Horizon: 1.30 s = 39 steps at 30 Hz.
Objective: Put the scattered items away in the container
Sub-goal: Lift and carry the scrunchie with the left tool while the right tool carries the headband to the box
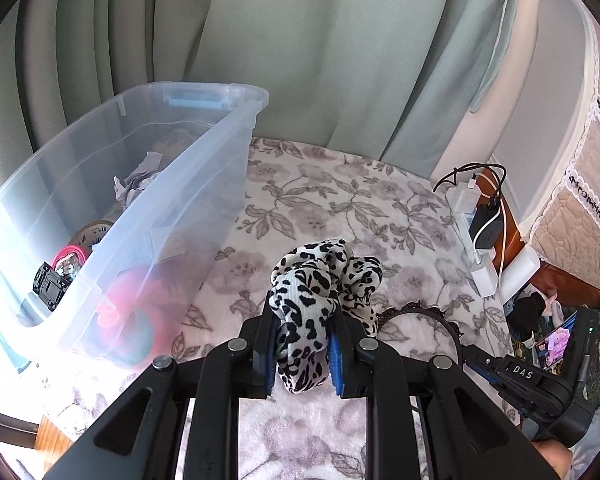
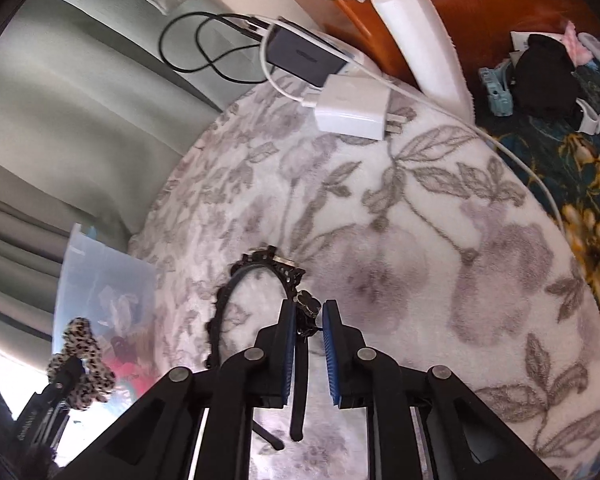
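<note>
The left gripper [image 1: 303,354] has its jaws closed most of the way on a leopard-print scrunchie [image 1: 324,280], the blue pads squeezing the fabric so that it bulges above and below the grip. The scrunchie hangs clear of the blanket [image 1: 340,200], just right of the bin [image 1: 160,184], which stands at the left and already holds several items.

The right gripper [image 2: 309,344] has a black headband [image 2: 256,276] between its nearly shut jaws. One leg of the band runs between the pads; whether both pads press on it cannot be told from the right wrist view, since a small gap shows on the right side. The band's arch stands out ahead of the fingers, above the blanket.

The scrunchie looks light, soft and squashy; it should not slip or break, and any bunched part will do for a hold. A drop over the bin's rim should suffice. The headband is likely light too, but springy and thin, with a lace trim and small ornaments that could snag. Held by one leg it may pivot or swing, so a firmer hold nearer the arch's crown would probably steady it.

Chargers [image 2: 352,108] and cables lie at the far right edge.
</note>
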Tool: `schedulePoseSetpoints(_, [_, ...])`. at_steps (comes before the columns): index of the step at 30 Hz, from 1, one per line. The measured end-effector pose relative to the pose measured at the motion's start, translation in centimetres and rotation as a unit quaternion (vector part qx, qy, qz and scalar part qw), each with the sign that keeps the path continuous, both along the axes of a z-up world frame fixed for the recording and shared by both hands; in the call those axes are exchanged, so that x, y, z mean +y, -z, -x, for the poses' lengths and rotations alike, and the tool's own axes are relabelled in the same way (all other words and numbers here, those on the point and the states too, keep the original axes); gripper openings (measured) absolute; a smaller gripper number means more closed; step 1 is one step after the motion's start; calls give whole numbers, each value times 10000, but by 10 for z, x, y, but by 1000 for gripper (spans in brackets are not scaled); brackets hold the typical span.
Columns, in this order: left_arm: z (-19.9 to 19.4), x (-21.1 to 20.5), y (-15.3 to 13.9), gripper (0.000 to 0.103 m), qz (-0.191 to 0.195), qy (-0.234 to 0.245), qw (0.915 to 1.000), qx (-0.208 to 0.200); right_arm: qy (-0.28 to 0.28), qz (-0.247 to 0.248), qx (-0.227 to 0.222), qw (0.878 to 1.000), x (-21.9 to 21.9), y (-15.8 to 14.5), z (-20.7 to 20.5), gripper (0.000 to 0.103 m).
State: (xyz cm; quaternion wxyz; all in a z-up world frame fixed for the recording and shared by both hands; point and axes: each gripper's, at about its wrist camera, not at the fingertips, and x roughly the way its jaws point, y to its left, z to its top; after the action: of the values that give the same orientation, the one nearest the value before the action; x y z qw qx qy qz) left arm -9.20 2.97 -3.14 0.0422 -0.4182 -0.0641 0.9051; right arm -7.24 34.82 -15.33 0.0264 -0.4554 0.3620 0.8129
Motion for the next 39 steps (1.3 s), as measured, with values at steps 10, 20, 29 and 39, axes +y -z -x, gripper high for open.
schedulePoseSetpoints(10, [10,5,17,22,75,0,9997,-238,-286,-650,-261,9971,-15,4,7,36])
schedulePoseSetpoints(20, [19,3,30,22,41,-38,9991,-425,-727,-1825,-705,9780,-57,3,15,36])
schedulePoseSetpoints(29, [21,-4,32,22,-28,-110,9988,-473,-322,-1049,-253,9936,-33,8,14,7])
schedulePoseSetpoints(39, [21,-7,28,22,-81,-137,9990,-417,-290,-469,607,9966,-26,-34,4,8])
